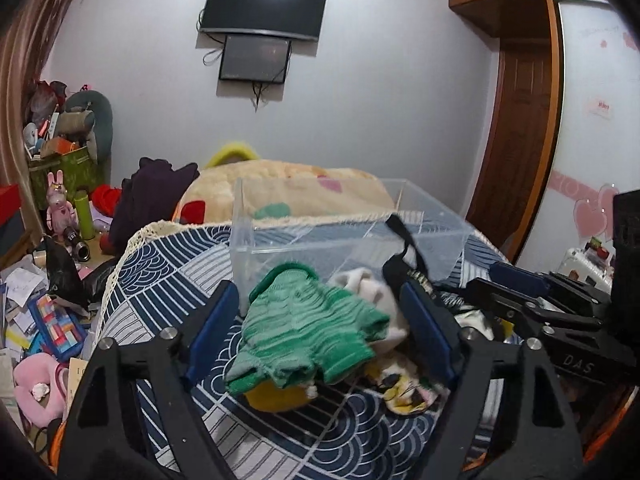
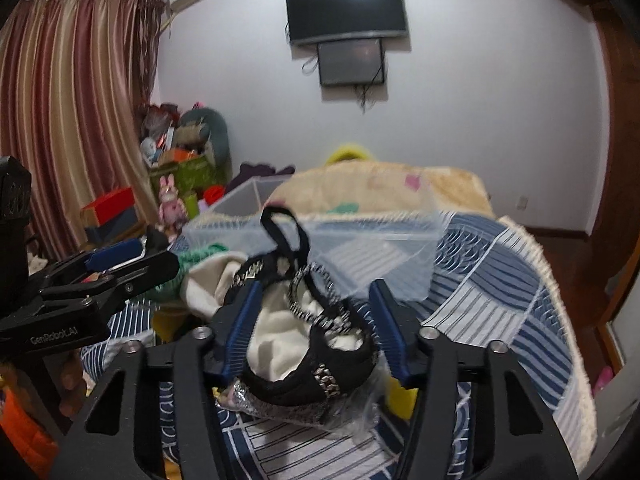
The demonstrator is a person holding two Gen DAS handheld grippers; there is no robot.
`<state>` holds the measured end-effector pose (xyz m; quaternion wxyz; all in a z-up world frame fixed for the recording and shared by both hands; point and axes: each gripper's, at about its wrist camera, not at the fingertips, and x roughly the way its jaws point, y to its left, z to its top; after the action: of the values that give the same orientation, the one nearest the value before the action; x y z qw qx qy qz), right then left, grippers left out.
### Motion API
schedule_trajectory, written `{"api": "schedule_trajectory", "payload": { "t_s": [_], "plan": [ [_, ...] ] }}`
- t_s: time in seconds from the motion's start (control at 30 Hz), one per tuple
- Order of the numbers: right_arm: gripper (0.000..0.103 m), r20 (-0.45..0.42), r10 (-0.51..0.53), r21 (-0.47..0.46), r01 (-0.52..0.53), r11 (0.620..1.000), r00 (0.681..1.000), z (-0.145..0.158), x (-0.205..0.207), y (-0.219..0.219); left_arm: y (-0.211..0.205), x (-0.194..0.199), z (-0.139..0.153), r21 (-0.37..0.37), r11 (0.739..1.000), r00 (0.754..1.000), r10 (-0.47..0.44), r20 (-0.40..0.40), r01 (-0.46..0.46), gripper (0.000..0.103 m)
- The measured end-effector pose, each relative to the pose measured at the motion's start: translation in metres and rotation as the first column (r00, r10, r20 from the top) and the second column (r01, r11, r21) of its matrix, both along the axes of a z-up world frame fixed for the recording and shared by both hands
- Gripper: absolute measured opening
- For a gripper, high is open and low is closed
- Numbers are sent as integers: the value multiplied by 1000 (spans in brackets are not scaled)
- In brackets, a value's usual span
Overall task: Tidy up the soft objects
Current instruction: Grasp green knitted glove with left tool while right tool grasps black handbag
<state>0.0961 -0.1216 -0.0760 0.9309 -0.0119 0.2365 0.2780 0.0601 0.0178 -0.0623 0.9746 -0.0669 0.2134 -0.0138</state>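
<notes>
Nearest the left wrist camera, the left gripper (image 1: 320, 312) stands fairly wide, its blue pads on either side of a green knitted garment (image 1: 308, 328). The left pad is clear of the knit with patterned cloth showing between; the right pad (image 1: 428, 328) sits against a white fleece piece (image 1: 376, 292) and a black strap, so nothing is gripped. The green garment lies on top of the heap, over a yellow item (image 1: 276, 396) and a cartoon-print cloth (image 1: 404, 392), near the front edge of the blue-and-white patterned bedspread (image 1: 168, 280).

In the right wrist view, the right gripper (image 2: 316, 324) is half closed around a black item with silver chain trim (image 2: 320, 364). Its left pad (image 2: 240, 328) touches the black edge; the right pad stands apart from it, so it is not clamped. The black item rests on white fleece (image 2: 276, 344), its strap looping upward (image 2: 280, 220).

Just beyond the heap, toward the middle of the bedspread, sits an empty clear plastic box (image 1: 344, 232). Behind it a cream blanket (image 1: 304, 188) is bunched at the far edge of the bed. On the far wall hang two dark screens (image 1: 264, 8).
</notes>
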Motion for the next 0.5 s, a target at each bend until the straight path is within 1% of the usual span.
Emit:
{"api": "schedule_trajectory", "payload": {
  "t_s": [0.07, 0.1, 0.13, 0.17, 0.2, 0.27, 0.37, 0.43, 0.5],
  "plan": [
    [46, -17, 19, -13, -19, 1000, 1000, -5, 4, 6, 2, 2, -4, 9, 1000, 1000, -2, -15, 2, 79],
    [43, -23, 24, -31, -25, 999, 999, -7, 6, 11, 2, 3, -6, 7, 1000, 1000, -7, -22, 7, 75],
    [40, -30, 23, -48, -25, 999, 999, -10, 9, 14, 4, 4, -7, 5, 1000, 1000, -10, -29, 10, 71],
    [35, -46, 25, -59, -28, 998, 999, -13, 12, 16, 4, 5, -9, 2, 1000, 999, -14, -38, 14, 69],
    [32, -66, 29, -61, -33, 998, 997, -16, 15, 17, 4, 6, -10, 0, 1000, 999, -16, -42, 16, 66],
    [27, -95, 25, -69, -31, 997, 995, -20, 20, 17, 5, 7, -13, -5, 1000, 999, -19, -48, 19, 61],
    [24, -104, 19, -85, -28, 996, 994, -23, 21, 15, 6, 10, -16, -5, 1000, 998, -21, -63, 21, 46],
    [23, -97, 23, -107, -33, 994, 995, -23, 18, 15, 7, 12, -18, -14, 1000, 997, -27, -75, 26, 31],
    [22, -92, 33, -128, -44, 991, 995, -25, 16, 17, 8, 12, -18, -25, 999, 996, -33, -84, 31, 27]
  ]
}}
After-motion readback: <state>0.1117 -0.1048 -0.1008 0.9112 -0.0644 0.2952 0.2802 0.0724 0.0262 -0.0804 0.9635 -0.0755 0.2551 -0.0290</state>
